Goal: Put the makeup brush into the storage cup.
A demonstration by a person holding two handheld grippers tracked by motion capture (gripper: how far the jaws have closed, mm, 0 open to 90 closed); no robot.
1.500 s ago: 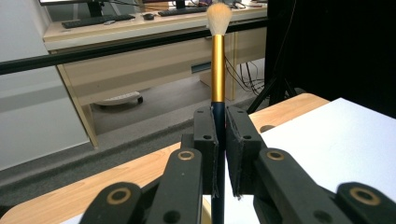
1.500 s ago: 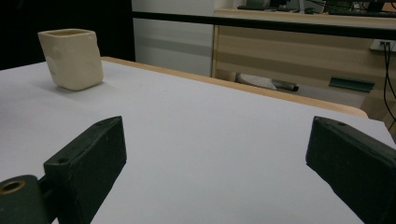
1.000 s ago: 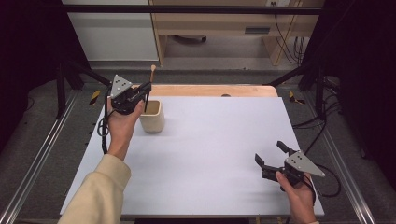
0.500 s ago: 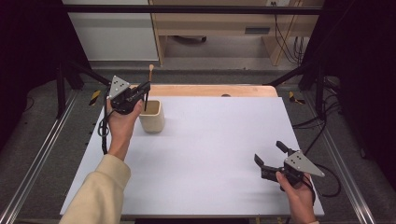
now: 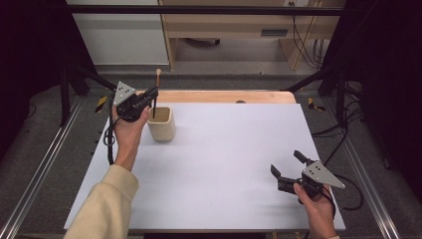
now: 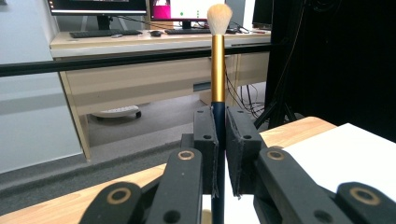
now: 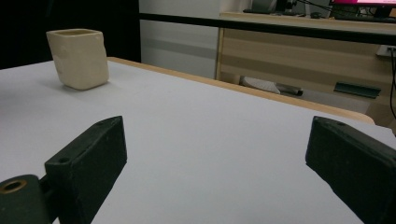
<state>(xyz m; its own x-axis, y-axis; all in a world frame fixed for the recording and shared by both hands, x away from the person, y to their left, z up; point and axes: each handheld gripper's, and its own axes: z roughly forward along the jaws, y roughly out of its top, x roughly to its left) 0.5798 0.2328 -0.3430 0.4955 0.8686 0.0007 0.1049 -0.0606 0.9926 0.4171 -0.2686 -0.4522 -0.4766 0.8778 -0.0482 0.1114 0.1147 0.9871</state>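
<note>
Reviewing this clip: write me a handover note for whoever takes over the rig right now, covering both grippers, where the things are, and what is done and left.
Left gripper: shut on the dark-blue-handled makeup brush with gold ferrule and pale bristles, held upright, bristles up, its lower end over or inside the cream square ceramic cup.
Right gripper: open, holding nothing, low over the white table mat at its near right.
Cup stands upright at the mat's far left.
Done: brush grasped and brought to the cup.
Left, probably: release the brush into the cup; whether its tip touches the bottom cannot be told.
</note>
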